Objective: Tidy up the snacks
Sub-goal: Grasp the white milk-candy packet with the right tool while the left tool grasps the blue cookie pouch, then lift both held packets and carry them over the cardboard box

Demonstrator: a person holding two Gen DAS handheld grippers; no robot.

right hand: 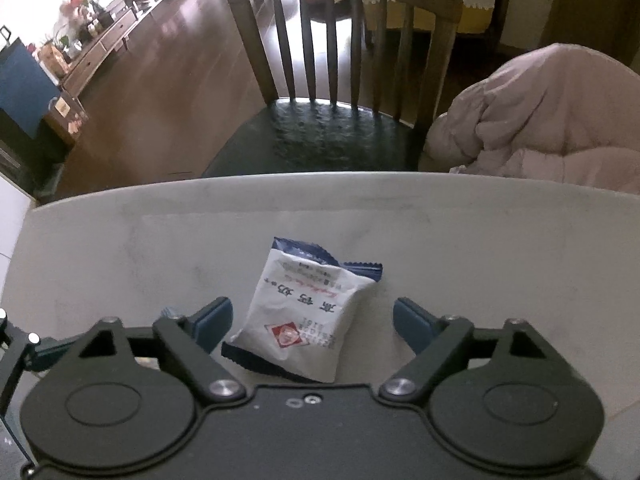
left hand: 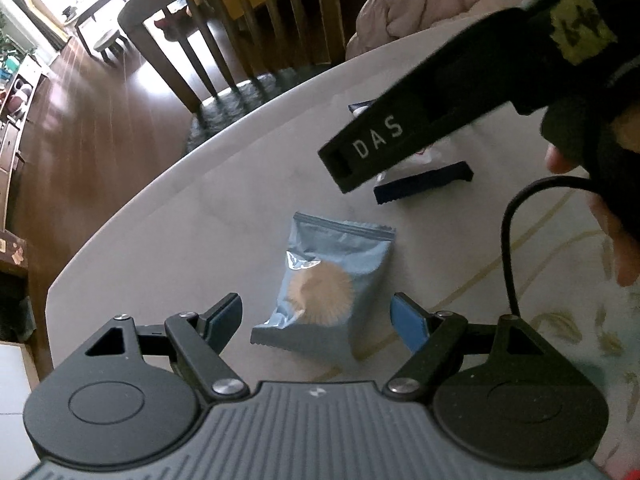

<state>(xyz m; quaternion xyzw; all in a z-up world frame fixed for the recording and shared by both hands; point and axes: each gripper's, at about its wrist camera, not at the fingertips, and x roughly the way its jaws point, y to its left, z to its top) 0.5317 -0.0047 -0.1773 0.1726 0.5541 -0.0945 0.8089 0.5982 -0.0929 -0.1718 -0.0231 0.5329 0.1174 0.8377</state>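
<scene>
Jaws of both grippers stand wide, each straddling a snack packet on the pale round table, gripping nothing.

The left gripper brackets a flat blue foil packet; the right gripper a white crinkly sachet with navy ends. Both look light, soft and slippery, so pinch across the puffed middle. The sachet's near edge is hidden behind the gripper body; its print is unreadable.

Pale table, slat-backed wooden chair with dark seat cushion, pink padded garment, brown wood floor
</scene>
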